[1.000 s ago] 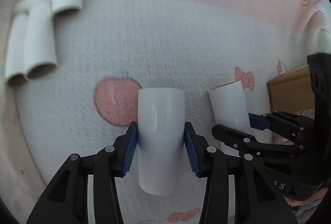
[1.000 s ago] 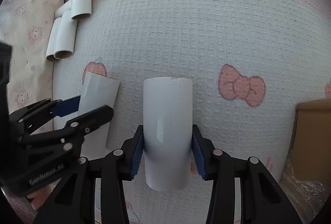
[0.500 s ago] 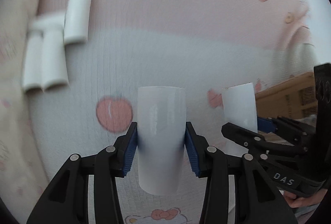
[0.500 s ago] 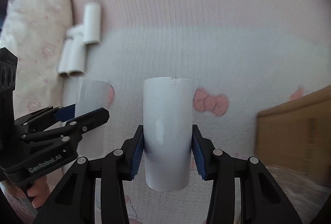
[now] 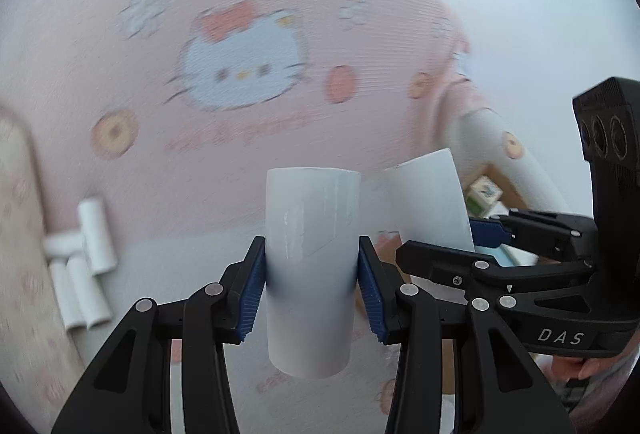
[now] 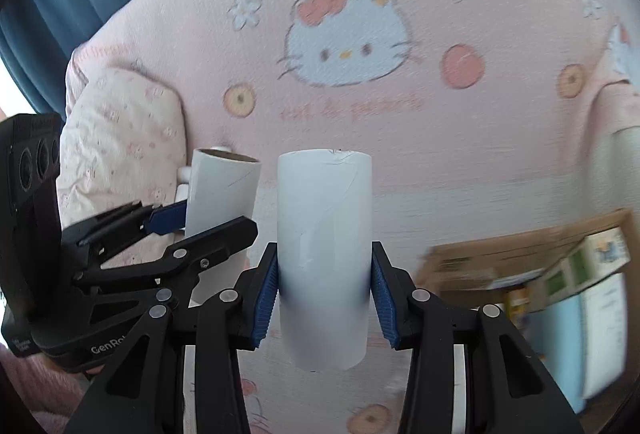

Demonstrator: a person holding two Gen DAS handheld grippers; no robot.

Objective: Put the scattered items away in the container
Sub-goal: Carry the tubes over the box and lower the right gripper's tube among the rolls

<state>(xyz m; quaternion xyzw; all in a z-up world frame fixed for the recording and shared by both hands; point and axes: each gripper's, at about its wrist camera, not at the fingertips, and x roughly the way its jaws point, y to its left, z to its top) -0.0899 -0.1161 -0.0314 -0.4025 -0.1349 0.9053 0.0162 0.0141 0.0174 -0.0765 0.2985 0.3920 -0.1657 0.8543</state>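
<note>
White tube (image 5: pixel 310 266) clamped upright in left tool (image 5: pixel 311 286), second tube (image 6: pixel 325 258) clamped in right tool (image 6: pixel 325 292)

left wrist: faces down-forward | right wrist: same | shared: blanket (image 5: pixel 240 13), close

light: bright, soft daylight, faint shadows | blur: bedspread (image 5: pixel 240 81) print smeared by motion, box (image 6: pixel 500 266) streaked | sharp: tubes (image 6: pixel 324 258) | edges: fisheye bending, dark corners

text "DAS" | on right gripper (image 5: pixel 492 234) body || text "GenRo", cut off | on left gripper (image 6: pixel 200 218) body
</note>
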